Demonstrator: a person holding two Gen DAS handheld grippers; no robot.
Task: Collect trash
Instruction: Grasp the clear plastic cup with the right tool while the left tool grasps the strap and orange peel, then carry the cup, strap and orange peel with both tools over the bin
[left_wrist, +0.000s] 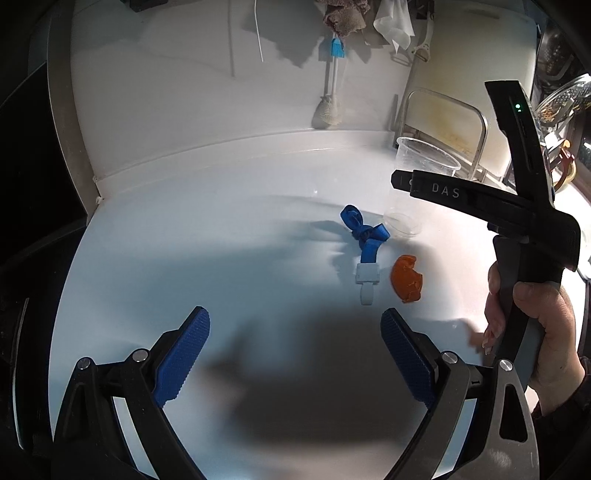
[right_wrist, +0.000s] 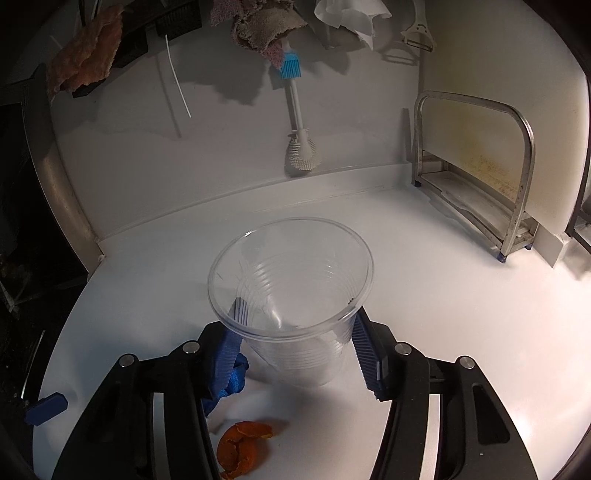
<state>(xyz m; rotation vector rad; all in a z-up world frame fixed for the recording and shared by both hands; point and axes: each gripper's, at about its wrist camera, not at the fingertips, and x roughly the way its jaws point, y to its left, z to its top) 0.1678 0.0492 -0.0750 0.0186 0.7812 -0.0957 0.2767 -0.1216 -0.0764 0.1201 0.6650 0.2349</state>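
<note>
A: The cup (right_wrist: 291, 299) stands upright on the counter (right_wrist: 424, 314), mouth up, between the right gripper (right_wrist: 295, 343)'s two pads. It is clear, thin, ribbed plastic, and looks empty, so it should weigh next to nothing and give way under a hard squeeze.

B: Is the gripper pinching it yet?

A: The pads (right_wrist: 364, 354) sit against the wall on both sides, roughly at mid-height. Through the clear plastic it is hard to tell whether they press or only touch; the wall shows no buckling. The reading is a light hold on the cup.

B: Where should the hold be?

A: Low to the middle, across the ribs, which stiffen the wall. Near the rim it would flex and could pop free, since the surface is smooth.

B: And the rest of the trash?

A: Just beside the cup, on the side nearer the grippers, lies a knotted blue strap (left_wrist: 364, 236) with a white clip: soft, limp, easy to pinch at the knot. A little nearer lies an orange peel (left_wrist: 406, 278): curled, light, brittle at the edges.

B: The left gripper (left_wrist: 295, 354)?

A: Spread wide, nothing between its pads, hovering over the counter short of the strap and the peel.
</note>
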